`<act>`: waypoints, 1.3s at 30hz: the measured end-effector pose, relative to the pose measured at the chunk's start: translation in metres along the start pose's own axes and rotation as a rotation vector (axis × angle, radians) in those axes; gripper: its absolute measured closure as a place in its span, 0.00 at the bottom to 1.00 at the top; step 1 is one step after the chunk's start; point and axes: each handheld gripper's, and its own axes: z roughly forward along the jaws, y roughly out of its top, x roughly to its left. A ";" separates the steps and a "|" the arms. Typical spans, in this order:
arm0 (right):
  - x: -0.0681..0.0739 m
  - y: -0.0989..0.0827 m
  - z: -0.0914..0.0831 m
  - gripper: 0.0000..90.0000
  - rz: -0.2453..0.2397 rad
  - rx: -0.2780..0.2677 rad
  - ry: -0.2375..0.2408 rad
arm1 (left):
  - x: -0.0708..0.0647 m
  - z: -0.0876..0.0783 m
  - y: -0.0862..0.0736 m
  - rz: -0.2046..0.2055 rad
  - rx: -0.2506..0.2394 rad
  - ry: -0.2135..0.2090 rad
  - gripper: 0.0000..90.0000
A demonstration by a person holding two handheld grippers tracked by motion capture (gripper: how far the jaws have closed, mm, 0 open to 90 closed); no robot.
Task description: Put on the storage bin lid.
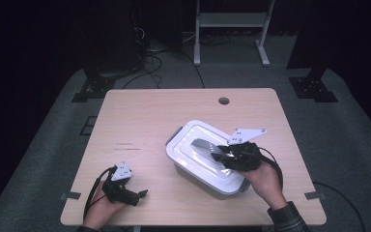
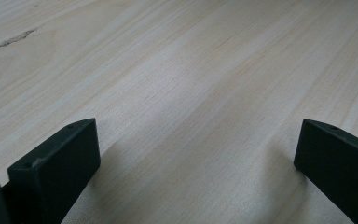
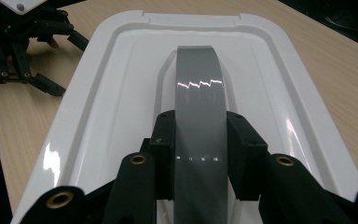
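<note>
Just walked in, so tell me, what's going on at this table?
A person works two handheld grippers at a light wooden table. The right gripper is shut on the grey arched handle of a white plastic lidded box. The left gripper rests open on the tabletop, apart from the box, holding nothing.

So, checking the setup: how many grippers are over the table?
2: the left gripper rests open near the table's front left; the right gripper clamps the bin lid's grey handle.
</note>
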 end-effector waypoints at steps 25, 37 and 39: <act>-0.009 -0.004 -0.024 0.45 0.051 -0.079 -0.027 | 0.000 0.000 0.000 0.003 0.000 -0.001 0.00; -0.020 -0.015 -0.045 0.22 0.102 -0.093 -0.071 | 0.000 0.000 0.000 0.001 0.001 -0.001 0.00; -0.022 -0.019 -0.049 0.20 0.115 -0.094 -0.074 | 0.000 0.000 0.001 0.001 0.001 -0.001 0.00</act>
